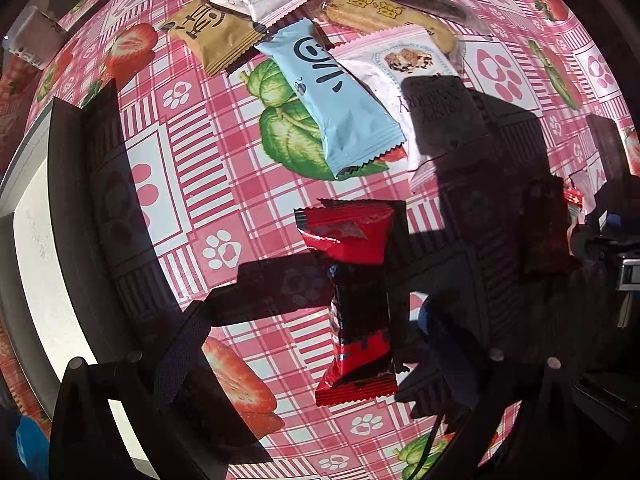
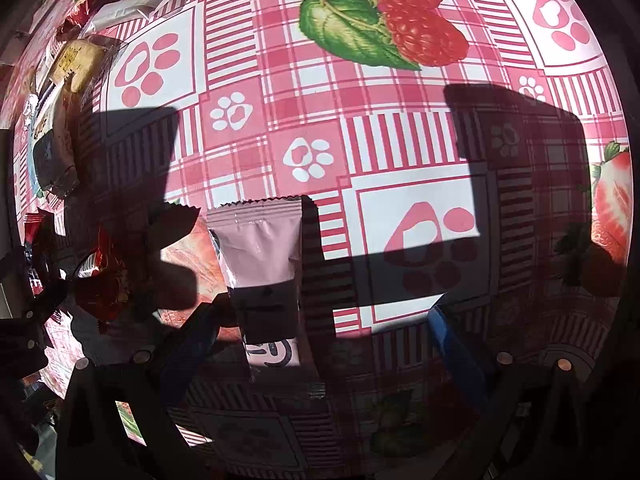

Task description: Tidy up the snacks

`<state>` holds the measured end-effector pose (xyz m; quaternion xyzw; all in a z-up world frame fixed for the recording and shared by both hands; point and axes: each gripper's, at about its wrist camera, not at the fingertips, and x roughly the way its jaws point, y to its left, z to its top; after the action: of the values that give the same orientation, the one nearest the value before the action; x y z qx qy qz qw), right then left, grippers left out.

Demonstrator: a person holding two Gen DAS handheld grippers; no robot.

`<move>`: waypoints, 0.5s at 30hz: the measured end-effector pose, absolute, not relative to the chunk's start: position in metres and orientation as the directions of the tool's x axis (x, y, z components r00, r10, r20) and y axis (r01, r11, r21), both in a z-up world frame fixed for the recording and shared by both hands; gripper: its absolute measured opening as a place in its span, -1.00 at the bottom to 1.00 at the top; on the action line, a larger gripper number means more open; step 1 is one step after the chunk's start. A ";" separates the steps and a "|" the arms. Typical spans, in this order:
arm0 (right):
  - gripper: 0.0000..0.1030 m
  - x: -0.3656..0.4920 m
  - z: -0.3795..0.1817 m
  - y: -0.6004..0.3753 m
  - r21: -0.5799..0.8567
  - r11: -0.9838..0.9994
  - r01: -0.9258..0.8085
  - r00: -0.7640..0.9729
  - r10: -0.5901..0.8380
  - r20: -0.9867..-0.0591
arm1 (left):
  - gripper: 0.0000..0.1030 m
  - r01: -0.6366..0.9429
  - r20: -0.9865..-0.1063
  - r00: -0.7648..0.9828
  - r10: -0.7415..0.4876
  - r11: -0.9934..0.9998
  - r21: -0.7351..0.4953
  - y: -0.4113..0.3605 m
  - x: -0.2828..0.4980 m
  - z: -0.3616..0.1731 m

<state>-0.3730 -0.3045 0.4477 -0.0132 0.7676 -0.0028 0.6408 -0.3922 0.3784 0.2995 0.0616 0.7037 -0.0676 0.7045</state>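
Here the left gripper (image 1: 320, 360) is held wide open around a red snack packet (image 1: 356, 300), not clamped. The right gripper (image 2: 320, 344) is likewise spread, a pink packet (image 2: 264, 268) lying between its fingers. Both packets are seen flat on the strawberry-print tablecloth (image 2: 360, 140), in hard sunlight.

A smooth, printed plastic cloth (image 1: 224, 184) is covering the desk, shining faintly in the sun. The red wrapper (image 1: 352, 300) is showing crinkled, glossy foil. The blue packet (image 1: 340, 104) and the pink packet (image 2: 260, 248) are looking matt and smooth. The tan packet (image 1: 216, 36) is looking dull, papery.
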 end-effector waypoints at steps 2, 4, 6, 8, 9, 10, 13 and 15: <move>1.00 -0.373 0.448 -0.304 -0.021 1.000 -0.017 -0.178 -0.024 -0.984 | 1.00 0.182 -1.000 0.005 -0.010 0.983 -0.009 0.378 -0.392 0.296; 1.00 -0.373 0.448 -0.305 -0.021 1.000 -0.015 -0.178 -0.024 -0.984 | 1.00 0.183 -1.000 0.012 -0.013 0.983 -0.011 0.385 -0.388 0.287; 1.00 -0.373 0.448 -0.305 -0.021 1.000 -0.015 -0.179 -0.024 -0.984 | 1.00 0.184 -1.000 0.012 -0.015 0.983 -0.013 0.394 -0.384 0.278; 1.00 -0.373 0.448 -0.305 -0.021 1.000 -0.015 -0.178 -0.024 -0.984 | 1.00 0.175 -1.000 0.010 -0.015 0.984 -0.013 0.395 -0.384 0.277; 1.00 -0.374 0.448 -0.305 -0.021 1.000 -0.014 -0.178 -0.024 -0.984 | 1.00 0.170 -1.000 0.008 -0.015 0.985 -0.013 0.396 -0.383 0.276; 1.00 -0.374 0.448 -0.305 -0.021 1.000 -0.014 -0.176 -0.024 -0.984 | 1.00 0.162 -1.000 0.004 -0.014 0.987 -0.013 0.397 -0.383 0.275; 1.00 -0.375 0.449 -0.305 -0.022 1.000 -0.013 -0.172 -0.024 -0.985 | 1.00 0.142 -1.000 -0.005 -0.013 0.990 -0.013 0.400 -0.382 0.271; 1.00 -0.374 0.448 -0.305 -0.022 1.000 -0.013 -0.180 -0.024 -0.983 | 1.00 0.125 -1.000 -0.007 -0.013 0.992 -0.014 0.402 -0.384 0.271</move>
<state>-0.3740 -0.3046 0.4484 -0.0121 0.7682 -0.0042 0.6401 -0.3845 0.4017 0.2705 0.0395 0.7077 -0.0488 0.7037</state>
